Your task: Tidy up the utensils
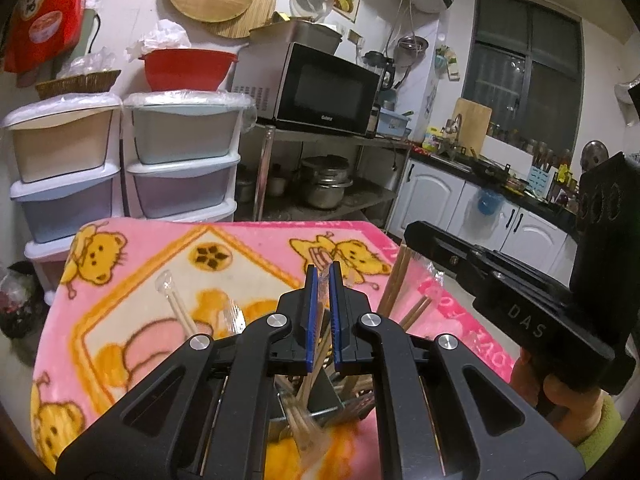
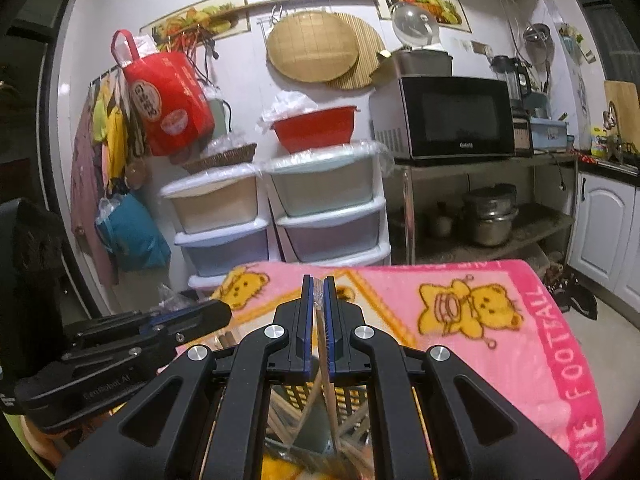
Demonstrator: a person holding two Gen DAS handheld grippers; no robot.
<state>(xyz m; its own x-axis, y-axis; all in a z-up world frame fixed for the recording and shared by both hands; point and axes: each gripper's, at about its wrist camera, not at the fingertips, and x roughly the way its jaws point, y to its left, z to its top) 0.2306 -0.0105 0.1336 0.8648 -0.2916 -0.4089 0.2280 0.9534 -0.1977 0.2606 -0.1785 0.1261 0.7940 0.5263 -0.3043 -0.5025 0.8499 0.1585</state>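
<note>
Both grippers are hovering over a pink cartoon-bear blanket (image 1: 168, 280) covering the tabletop. The left gripper (image 1: 324, 280) is pinching a plastic-wrapped chopstick pair (image 1: 318, 354); the right gripper (image 2: 319, 292) is pinching another wrapped pair (image 2: 325, 364). Each is hanging above the utensil holder (image 2: 352, 404) (its rim partly hidden). Insertion appears underway; next, each tip needs aligning with a compartment before releasing.

A black microwave (image 1: 326, 90) sits on a metal rack (image 1: 340, 140), pastel plastic drawers (image 1: 124, 152) left of it, a dark window (image 1: 524, 68) to its right.
</note>
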